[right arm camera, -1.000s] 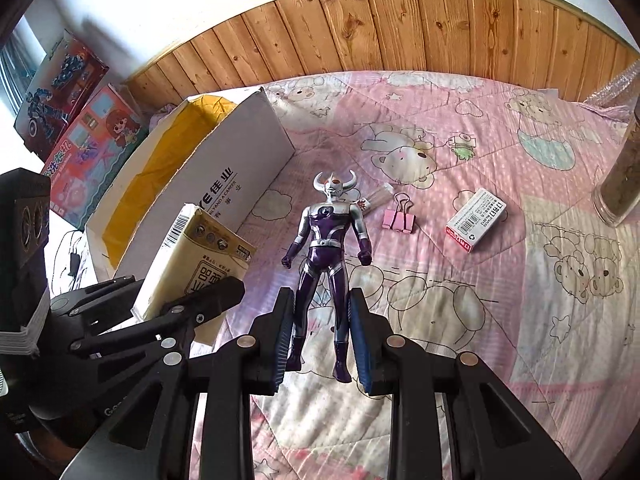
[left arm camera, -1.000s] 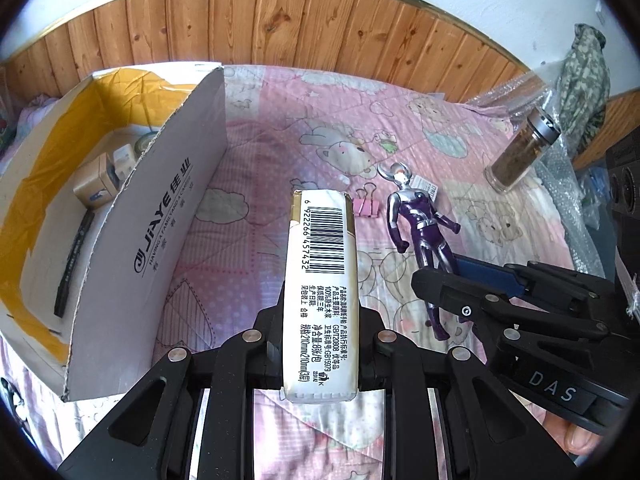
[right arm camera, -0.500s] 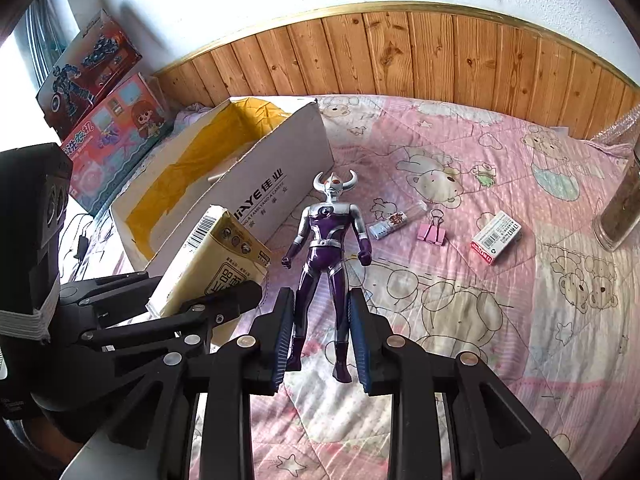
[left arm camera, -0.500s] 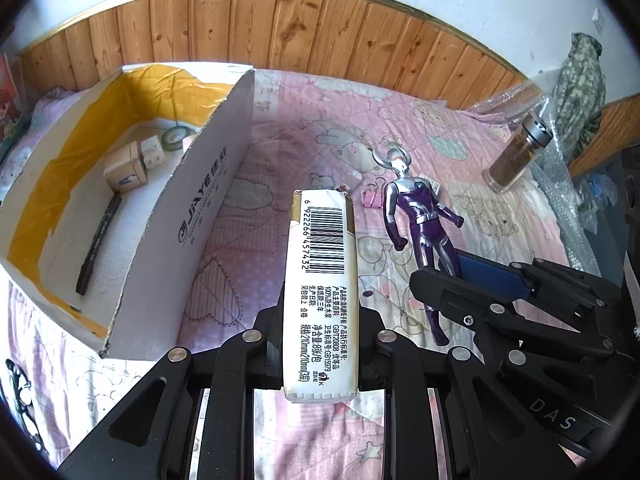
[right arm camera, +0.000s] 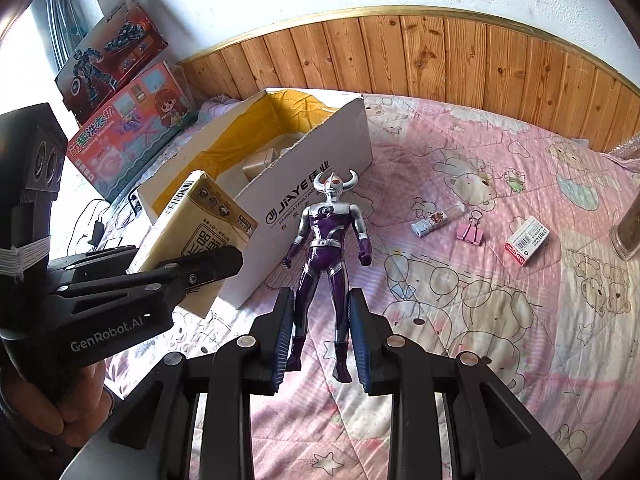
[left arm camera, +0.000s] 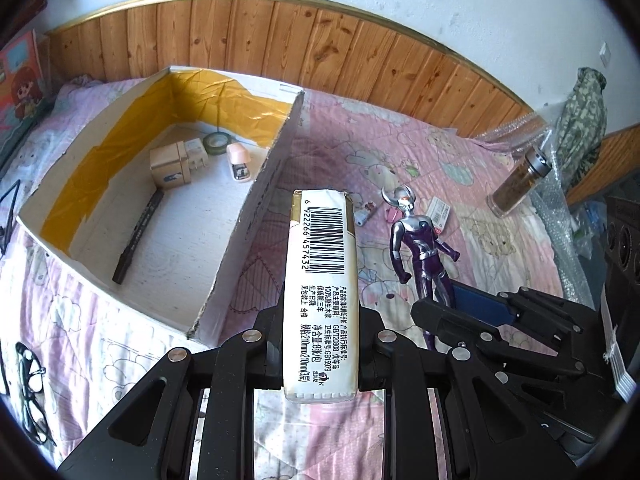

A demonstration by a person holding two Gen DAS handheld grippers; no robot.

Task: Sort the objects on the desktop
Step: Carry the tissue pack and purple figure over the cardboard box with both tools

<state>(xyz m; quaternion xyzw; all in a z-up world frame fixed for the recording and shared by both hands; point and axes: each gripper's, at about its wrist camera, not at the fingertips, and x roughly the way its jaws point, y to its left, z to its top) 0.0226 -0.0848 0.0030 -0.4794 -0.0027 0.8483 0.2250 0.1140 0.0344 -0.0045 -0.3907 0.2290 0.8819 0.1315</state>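
The tissue pack (left arm camera: 320, 292), clamped in the left gripper (left arm camera: 320, 344) fingers, now hangs nearer the cardboard box (left arm camera: 256, 216) than before; the right gripper (right arm camera: 320, 316) fingers still pinch the purple action figure (right arm camera: 328, 248) legs, higher above the bed (right arm camera: 500, 300).

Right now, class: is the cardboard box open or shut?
Open: the cardboard box has no lid, and a marker shows inside.

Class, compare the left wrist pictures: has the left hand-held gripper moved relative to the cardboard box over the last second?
Yes. The left hand-held gripper, holding the tissue pack, has shifted toward the cardboard box: the box interior now sits more centrally and shows more of its contents.
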